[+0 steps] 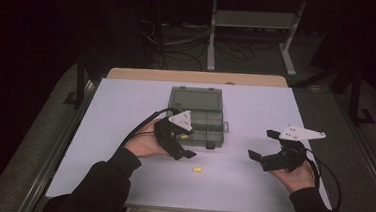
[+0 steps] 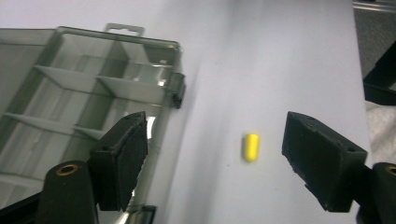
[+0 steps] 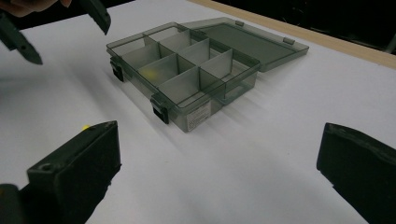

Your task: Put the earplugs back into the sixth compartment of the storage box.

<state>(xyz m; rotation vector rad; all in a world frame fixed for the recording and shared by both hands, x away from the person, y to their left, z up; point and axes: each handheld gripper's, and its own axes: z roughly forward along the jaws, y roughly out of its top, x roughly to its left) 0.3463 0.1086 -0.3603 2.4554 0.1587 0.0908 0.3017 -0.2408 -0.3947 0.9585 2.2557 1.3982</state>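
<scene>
I hold my left tool (image 2: 212,158) with jaws apart over the yellow capsule (image 2: 251,147) lying on the counter (image 1: 250,190) just beside the open box (image 3: 187,70) (1 capsule sits inside). My right tool (image 3: 219,186) waits, jaws spread. Next, I'd judge: lower and pinch.

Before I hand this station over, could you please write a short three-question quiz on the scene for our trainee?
1. True or false: the smoky grey clear plastic compartment box has its lid shut.
2. Which gripper is nearer the small yellow capsule-shaped piece on the white table? A) left gripper B) right gripper
3. Fill in: something yellow also lies inside a ____ of the box.

Key: 1 false, the lid lies open behind it; 2 A; 3 compartment.
</scene>
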